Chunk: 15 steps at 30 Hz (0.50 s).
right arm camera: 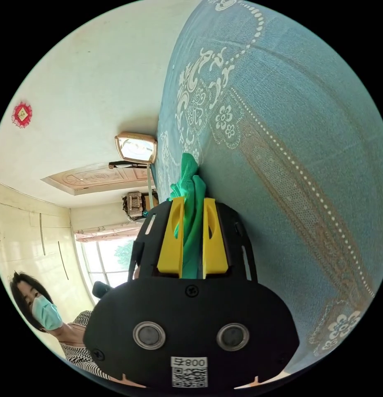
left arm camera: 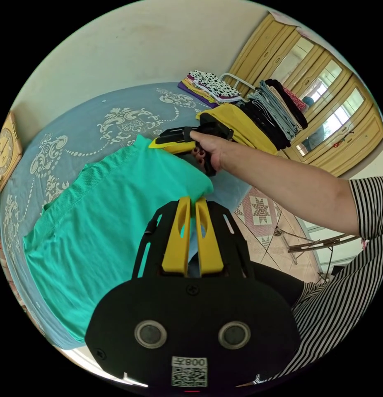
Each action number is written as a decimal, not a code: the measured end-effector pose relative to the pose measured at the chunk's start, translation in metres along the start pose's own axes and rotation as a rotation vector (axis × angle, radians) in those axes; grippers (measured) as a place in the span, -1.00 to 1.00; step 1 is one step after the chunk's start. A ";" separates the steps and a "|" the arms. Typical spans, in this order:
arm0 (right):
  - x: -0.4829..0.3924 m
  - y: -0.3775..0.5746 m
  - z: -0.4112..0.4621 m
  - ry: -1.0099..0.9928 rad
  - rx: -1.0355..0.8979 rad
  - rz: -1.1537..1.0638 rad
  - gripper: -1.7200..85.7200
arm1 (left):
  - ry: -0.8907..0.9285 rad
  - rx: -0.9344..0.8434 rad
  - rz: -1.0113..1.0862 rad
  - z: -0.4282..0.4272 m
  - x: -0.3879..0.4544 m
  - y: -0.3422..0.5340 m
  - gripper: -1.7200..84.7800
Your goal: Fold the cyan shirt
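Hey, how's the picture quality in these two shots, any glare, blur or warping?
Left gripper view: even daylight, sharp on the cyan shirt and the left hand-held gripper, strong fisheye bending at the edges, bright reflections in the wardrobe mirrors. Right gripper view: the bedspread bows heavily, the window is blown out, the right hand-held gripper is crisp.

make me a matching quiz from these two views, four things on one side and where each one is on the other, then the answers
Things:
1. cyan shirt
2. wall clock
3. folded clothes pile
4. right tongs

Places:
A. stacked at the far end of the bed
B. spread on the blue bedspread
C. shut on a bunch of cyan cloth
D. leaning at the bed's edge

Pairs: 1-B, 2-D, 3-A, 4-C
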State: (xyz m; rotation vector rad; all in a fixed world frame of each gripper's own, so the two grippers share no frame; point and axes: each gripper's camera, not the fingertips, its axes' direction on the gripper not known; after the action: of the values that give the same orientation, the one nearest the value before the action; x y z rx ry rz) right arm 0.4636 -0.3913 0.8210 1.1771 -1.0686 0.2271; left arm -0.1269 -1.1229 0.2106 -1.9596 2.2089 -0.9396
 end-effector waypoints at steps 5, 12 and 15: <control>-0.002 0.003 0.007 0.019 0.033 -0.026 -0.90 | 0.019 -0.009 0.030 0.002 0.008 0.001 -0.92; -0.032 0.015 0.020 -0.016 0.054 -0.139 -0.92 | 0.059 0.042 0.004 -0.021 0.000 0.020 -0.92; -0.044 0.022 0.028 -0.017 0.060 -0.172 -0.93 | 0.095 0.076 -0.024 -0.040 -0.011 0.032 -0.93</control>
State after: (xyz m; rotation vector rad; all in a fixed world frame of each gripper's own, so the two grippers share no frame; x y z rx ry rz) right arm 0.4107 -0.3893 0.8010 1.3191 -0.9748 0.1154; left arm -0.1694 -1.0961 0.2248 -1.9511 2.1675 -1.1253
